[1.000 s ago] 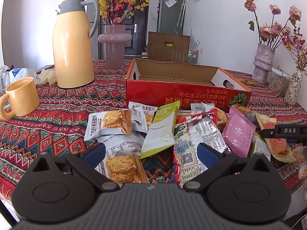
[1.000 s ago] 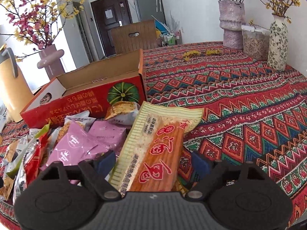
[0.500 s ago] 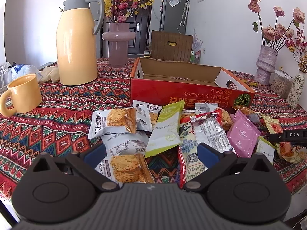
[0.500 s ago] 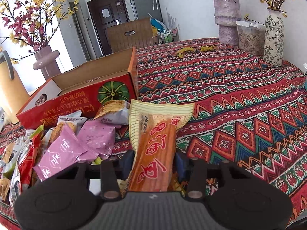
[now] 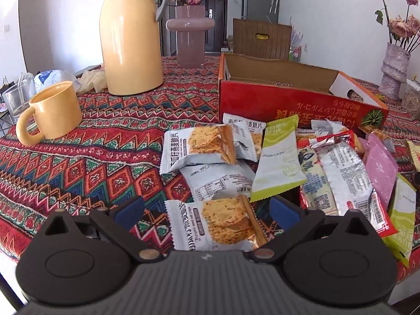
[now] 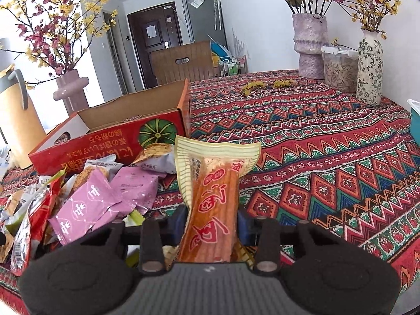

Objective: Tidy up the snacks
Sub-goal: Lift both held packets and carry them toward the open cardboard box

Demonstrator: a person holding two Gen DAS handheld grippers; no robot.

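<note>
A heap of snack packets lies on the patterned tablecloth in front of an open red cardboard box (image 5: 288, 102) (image 6: 105, 141). My right gripper (image 6: 210, 223) has its jaws closing, and its pads press both sides of a long orange and yellow snack packet (image 6: 212, 197), which sticks up tilted ahead of the fingers. Pink packets (image 6: 86, 207) lie to its left. My left gripper (image 5: 207, 210) is open low over the heap. A grey oat-crisp packet (image 5: 218, 223) lies between its fingers, untouched. A green packet (image 5: 279, 157) lies just beyond.
A yellow thermos jug (image 5: 131, 39), a yellow mug (image 5: 52, 113) and a pink vase (image 5: 190, 34) stand at the back left. At the far right stand a lilac vase (image 6: 311, 44), a floral vase (image 6: 370, 71) and a clear container (image 6: 338, 71).
The right jaws have shut onto the orange packet and its far end has lifted. The left gripper has drifted left and lower, so the oat-crisp packet now lies between its fingers.
</note>
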